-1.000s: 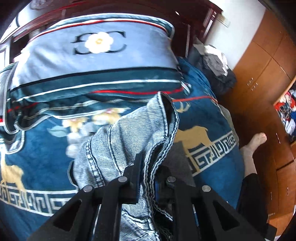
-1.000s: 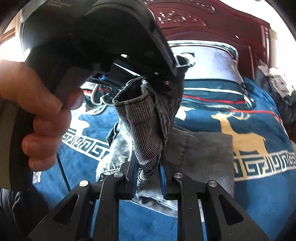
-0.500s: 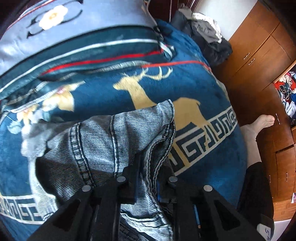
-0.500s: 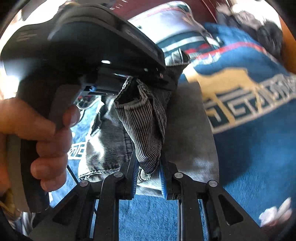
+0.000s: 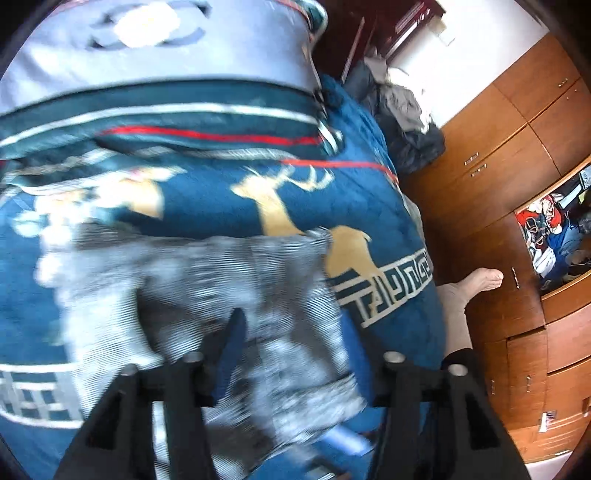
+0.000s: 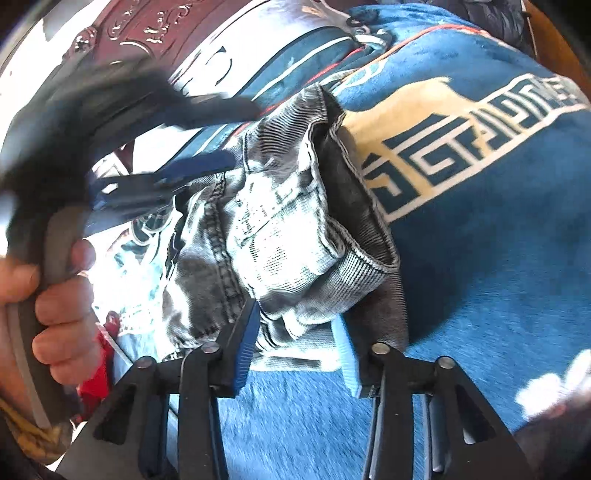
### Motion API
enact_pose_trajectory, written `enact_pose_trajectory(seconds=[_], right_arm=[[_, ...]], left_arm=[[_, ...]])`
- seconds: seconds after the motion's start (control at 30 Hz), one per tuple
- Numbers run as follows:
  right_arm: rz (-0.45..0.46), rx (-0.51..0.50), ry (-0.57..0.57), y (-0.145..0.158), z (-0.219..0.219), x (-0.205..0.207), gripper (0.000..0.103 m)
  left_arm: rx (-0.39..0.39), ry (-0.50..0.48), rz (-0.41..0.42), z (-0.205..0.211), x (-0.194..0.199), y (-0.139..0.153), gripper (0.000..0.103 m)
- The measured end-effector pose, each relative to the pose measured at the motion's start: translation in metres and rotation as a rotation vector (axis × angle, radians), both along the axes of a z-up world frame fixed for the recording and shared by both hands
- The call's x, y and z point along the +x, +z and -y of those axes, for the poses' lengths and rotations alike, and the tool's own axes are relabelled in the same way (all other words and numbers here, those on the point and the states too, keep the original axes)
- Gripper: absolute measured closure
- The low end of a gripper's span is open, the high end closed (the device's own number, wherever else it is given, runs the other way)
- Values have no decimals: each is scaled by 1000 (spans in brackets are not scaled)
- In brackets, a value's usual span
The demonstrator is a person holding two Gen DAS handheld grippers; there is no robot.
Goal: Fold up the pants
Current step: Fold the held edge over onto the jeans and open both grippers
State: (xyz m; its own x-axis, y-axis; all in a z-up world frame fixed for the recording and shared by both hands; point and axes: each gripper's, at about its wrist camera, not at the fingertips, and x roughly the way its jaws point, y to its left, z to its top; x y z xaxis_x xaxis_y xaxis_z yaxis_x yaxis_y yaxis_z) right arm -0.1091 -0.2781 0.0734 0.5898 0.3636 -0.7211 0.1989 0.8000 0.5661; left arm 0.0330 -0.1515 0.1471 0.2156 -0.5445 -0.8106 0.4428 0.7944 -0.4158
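Note:
The grey striped denim pants [image 5: 229,295] lie folded in a bundle on the blue deer-pattern blanket [image 5: 295,192]. They also show in the right wrist view [image 6: 280,229], with a hem edge turned up. My left gripper [image 5: 295,354] is open, its jaws wide apart just over the pants; this view is blurred. My right gripper [image 6: 295,343] is open too, with the pants' near edge lying between its blue pads [image 6: 245,347]. The left gripper's body [image 6: 122,155] and the hand holding it [image 6: 62,295] fill the left of the right wrist view.
A folded grey and teal quilt [image 5: 159,74] lies at the head of the bed before a dark red headboard [image 6: 147,33]. Wooden wardrobes [image 5: 517,155] stand at the right. A pile of clothes [image 5: 402,110] and a bare foot [image 5: 480,280] are beside the bed.
Both grippers have opened and let go of the pants. The lifted fabric has dropped onto the blanket. Both grippers have shifted, and the left view is blurred by motion.

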Motion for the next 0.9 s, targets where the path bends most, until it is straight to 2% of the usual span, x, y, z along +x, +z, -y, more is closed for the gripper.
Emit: enact_pose_trajectory(seconds=[0.07,0.17,0.2,0.37,0.43,0.47,0.5,0.63,0.73,0.83,0.9], right_arm=[[-9,-26,5,8,4,-6,61],[5,-91,-32,20,17,-13,44],[9,-98,-48,21,23,-12,44],[-1,8,-49,10,49,14,43],[1,61,-17,6,52,26,55],[-9,69,0,4,50,30,75],[-15,62,9,2,45,31,83],[26,-16,52,22,25,24,88],[42,-10,28,32,22,8,88],[-14,-5,-13,18,22,3,88],[-56,-52,-16,1,22,8,88]], left_arm=[[9,17,28,-29,-8,5,42],[16,62,26,-73,-21,-2,42],[16,84,13,-88,-25,-8,42],[-14,146,-56,-116,-43,-40,42],[16,134,-55,-110,-47,-49,42],[49,125,-51,-106,-49,-54,42],[67,119,-46,-104,-50,-56,43],[74,95,-33,-102,-48,-58,43],[87,68,-52,-103,-43,-63,42],[117,40,-69,-105,-42,-73,40],[116,31,-74,-103,-44,-79,39]])
